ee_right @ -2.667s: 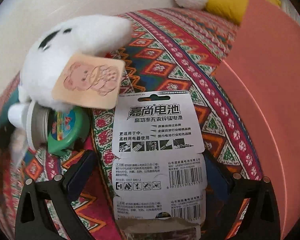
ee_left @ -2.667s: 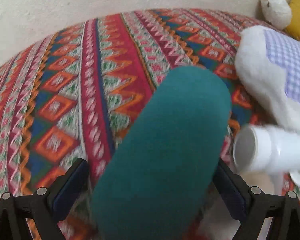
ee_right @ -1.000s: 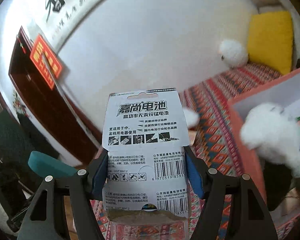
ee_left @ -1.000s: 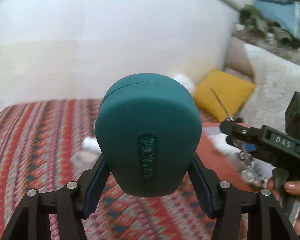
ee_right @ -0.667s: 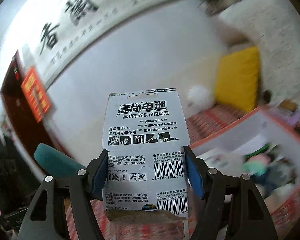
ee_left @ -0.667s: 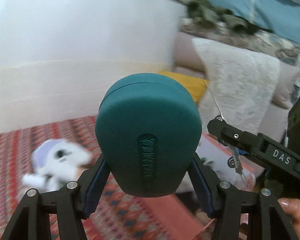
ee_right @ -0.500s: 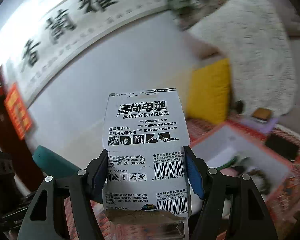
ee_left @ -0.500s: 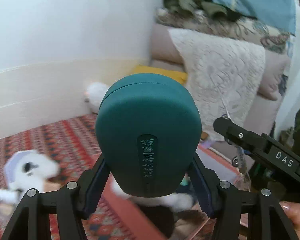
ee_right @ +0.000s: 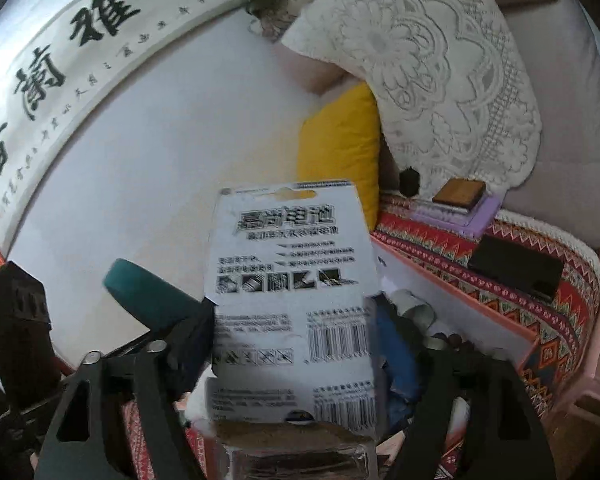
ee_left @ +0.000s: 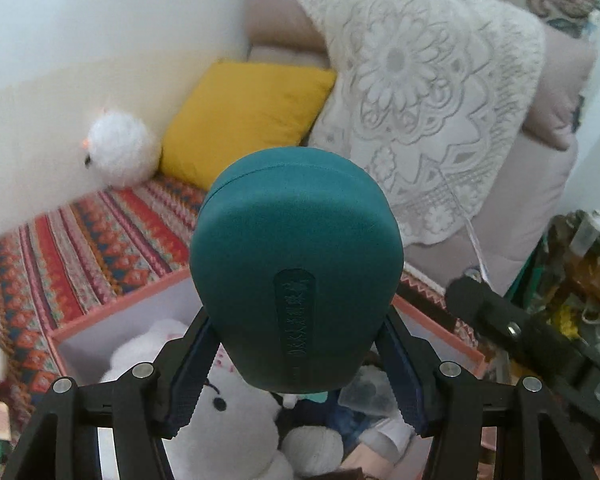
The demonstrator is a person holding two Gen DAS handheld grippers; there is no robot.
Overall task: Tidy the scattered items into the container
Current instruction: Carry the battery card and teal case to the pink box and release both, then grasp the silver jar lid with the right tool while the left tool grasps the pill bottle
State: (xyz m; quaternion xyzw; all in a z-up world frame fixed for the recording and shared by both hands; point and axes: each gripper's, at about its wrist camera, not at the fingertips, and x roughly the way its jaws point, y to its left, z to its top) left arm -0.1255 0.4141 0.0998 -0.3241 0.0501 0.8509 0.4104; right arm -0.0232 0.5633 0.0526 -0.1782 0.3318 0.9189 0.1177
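Teal case (ee_left: 296, 280): matt, finely textured shell, seemingly rubbery plastic, with an embossed label strip. Left tongs (ee_left: 296, 364): matt black plastic frame, bright metal screw heads, blue ribbed pads (ee_left: 194, 372). Battery card (ee_right: 292, 308): printed white paper card, its lower part under clear glossy plastic. Right tongs (ee_right: 300, 368): matt black plastic with metal screw heads. Storage box (ee_left: 100, 312): smooth pink board outside, white inside. Plush toy (ee_left: 220, 432): white fluffy pile. Bedcover (ee_left: 80, 248): woven patterned cloth. Cushion (ee_left: 244, 120): yellow matt cloth. Throw (ee_left: 420, 92): cream lace.
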